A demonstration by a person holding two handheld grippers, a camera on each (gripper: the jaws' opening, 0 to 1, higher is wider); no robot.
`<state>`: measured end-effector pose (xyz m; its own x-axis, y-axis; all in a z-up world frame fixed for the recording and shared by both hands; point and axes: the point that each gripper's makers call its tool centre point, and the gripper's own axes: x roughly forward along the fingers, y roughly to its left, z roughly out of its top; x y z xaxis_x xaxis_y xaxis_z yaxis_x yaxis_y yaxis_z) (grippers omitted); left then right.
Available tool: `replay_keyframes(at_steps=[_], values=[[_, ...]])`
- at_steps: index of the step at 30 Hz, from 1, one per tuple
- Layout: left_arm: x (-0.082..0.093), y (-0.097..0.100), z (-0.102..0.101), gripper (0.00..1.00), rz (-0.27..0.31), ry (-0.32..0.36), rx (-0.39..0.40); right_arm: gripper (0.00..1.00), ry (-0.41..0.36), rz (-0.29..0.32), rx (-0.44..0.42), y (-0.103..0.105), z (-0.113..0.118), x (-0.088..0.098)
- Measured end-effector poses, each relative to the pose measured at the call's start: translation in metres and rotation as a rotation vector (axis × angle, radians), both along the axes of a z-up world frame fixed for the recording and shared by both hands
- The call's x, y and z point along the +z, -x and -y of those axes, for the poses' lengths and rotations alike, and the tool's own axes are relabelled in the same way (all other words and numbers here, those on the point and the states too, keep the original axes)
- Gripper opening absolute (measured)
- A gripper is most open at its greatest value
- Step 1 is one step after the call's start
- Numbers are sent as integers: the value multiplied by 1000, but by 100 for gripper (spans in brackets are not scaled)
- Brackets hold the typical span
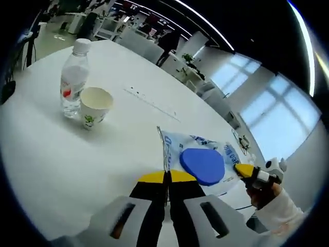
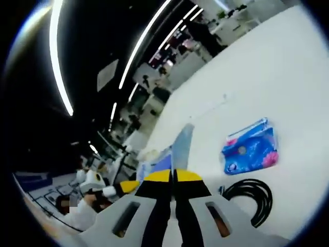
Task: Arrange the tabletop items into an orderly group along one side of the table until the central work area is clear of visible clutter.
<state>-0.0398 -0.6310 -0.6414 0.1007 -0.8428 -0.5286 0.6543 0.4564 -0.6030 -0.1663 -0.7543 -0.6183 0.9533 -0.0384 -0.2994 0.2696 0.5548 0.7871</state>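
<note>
Office space stretches behind the white table [image 1: 61, 154], with ceiling light strips and windows beyond. On the far part of the table a water bottle [image 1: 74, 77] stands upright with a paper cup [image 1: 95, 106] just beside it, touching or nearly so; I read that pair as already grouped toward one side.

My left gripper [image 1: 167, 177] has its yellow-tipped jaws pressed together on the near edge of a clear printed bag [image 1: 198, 154], which holds a blue round disc [image 1: 203, 165]. The right gripper [image 1: 245, 171] comes into the left gripper view from the right and pinches the opposite end of the same bag, a sleeve behind it. In the right gripper view its jaws [image 2: 173, 176] are likewise shut on a thin edge of the bag [image 2: 181, 144], which stands up edge-on from the tips. I judge the two-sided hold is there because the bag is limp and would fold or let the disc slide if lifted by one corner.

Further out on the table [image 2: 288, 77] in the right gripper view lie a blue flowered packet [image 2: 251, 146] and, near it, a coiled black cable [image 2: 249, 198], apart from each other. Those seem not yet gathered, so the work looks partway done. Next I would carry the bag toward the bottle and cup, keeping it taut.
</note>
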Motion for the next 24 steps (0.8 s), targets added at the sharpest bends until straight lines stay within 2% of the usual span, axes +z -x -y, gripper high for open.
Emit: replay_keyframes(at_steps=[5,9,15,24], values=[[4,-6,-3,0,-1,11,10,0,5,1,13,-4,1,2],[3,-10,-6,0,20,1,18,0,8,7,31,-13,-5,5],[1,-21,-9,0,32,-13,24,0,20,-15,42,-15,-11,0],[-2,-32,0,0,68,-31,-4,0,35,-61,19,-19,-11,-8]])
